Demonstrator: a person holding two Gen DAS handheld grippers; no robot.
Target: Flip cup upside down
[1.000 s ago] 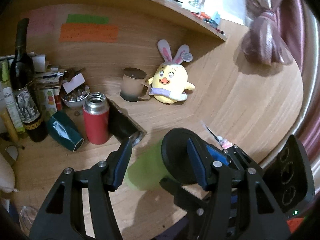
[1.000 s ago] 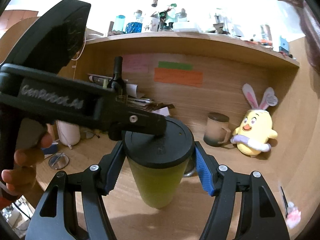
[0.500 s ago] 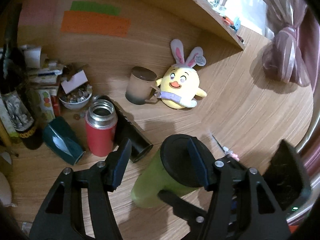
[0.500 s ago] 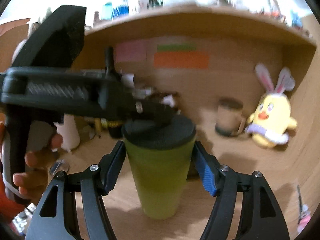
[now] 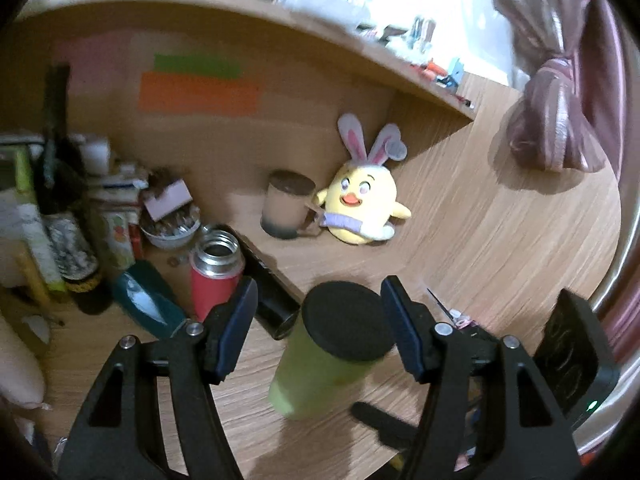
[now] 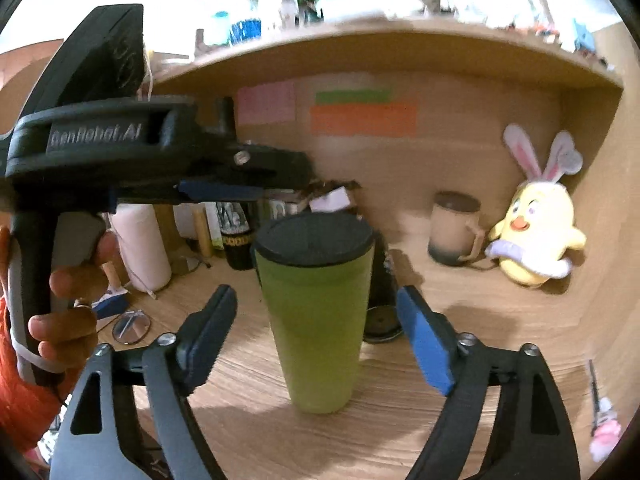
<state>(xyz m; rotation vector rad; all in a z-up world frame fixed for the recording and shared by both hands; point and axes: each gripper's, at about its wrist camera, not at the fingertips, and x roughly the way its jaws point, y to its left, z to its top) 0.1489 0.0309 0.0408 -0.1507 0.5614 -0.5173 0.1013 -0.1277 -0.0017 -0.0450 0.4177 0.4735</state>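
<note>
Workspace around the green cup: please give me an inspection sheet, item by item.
Surface: wooden desk, wood back wall with coloured notes.
Job's things: green cup with black lid, standing upright, narrow end down; not yet flipped.
Clutter: red flask, teal cup lying down, brown mug, chick plush, wine bottle, bowl.
Grippers: left gripper open above the lid; right gripper open, either side of the cup, not touching.
Cables: white cable by the hand.
Surroundings: cluttered shelf above, tied curtain.
</note>
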